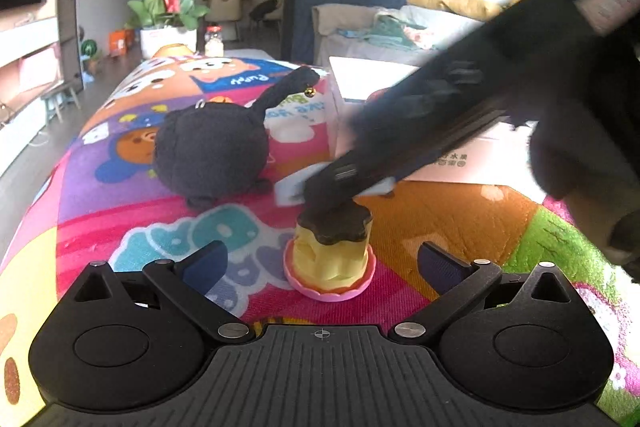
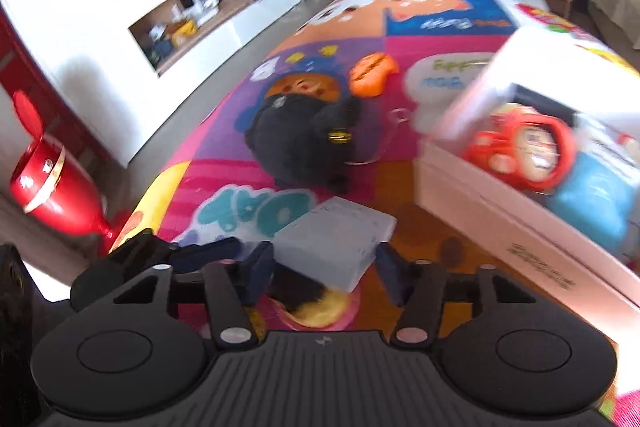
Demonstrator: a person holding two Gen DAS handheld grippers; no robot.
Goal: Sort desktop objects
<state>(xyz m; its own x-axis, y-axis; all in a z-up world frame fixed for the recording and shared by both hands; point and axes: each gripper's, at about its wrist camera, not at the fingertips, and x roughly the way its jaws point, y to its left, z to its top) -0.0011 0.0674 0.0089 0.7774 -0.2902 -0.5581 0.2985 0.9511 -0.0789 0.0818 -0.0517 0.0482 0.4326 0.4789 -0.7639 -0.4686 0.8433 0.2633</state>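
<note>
Item: pudding toy, yellow body, dark brown scalloped top, seated in a pink fluted dish; upright on the counter, which is covered by a bright cartoon mat.
Location: left wrist view, just past 12 o'clock of the left hand-held gripper, between its fingers without touching either.
Axis: short and stubby; long axis vertical, brown top up, no tilt visible.
Left hand-held gripper: jaws spread wide, nothing gripped.
Right hand-held gripper: jaws partly apart, straddling the pudding toy from above; pads not seen pressing on it, so it reads as unclamped. Motion blur limits certainty.
Neighbouring item: clear plastic case, flat, lying at 12 o'clock of the pudding toy and seemingly overlapping its top edge in the right wrist view; contact cannot be confirmed.
Other stock: black plush toy at 11 o'clock, well apart; orange toy beyond it.
Destination (judged): white box at 2 o'clock in the right wrist view, already holding a red toy and a blue item.
Step in hand (judged): securing the pudding toy for transfer to the box.
Handling advice: centre the jaws on the yellow body below the scalloped top, not on the dish; close squarely; keep clear of the plastic case; lift straight up so the toy stays upright.
Risk: dish may separate or toy may tip if pinched high.
</note>
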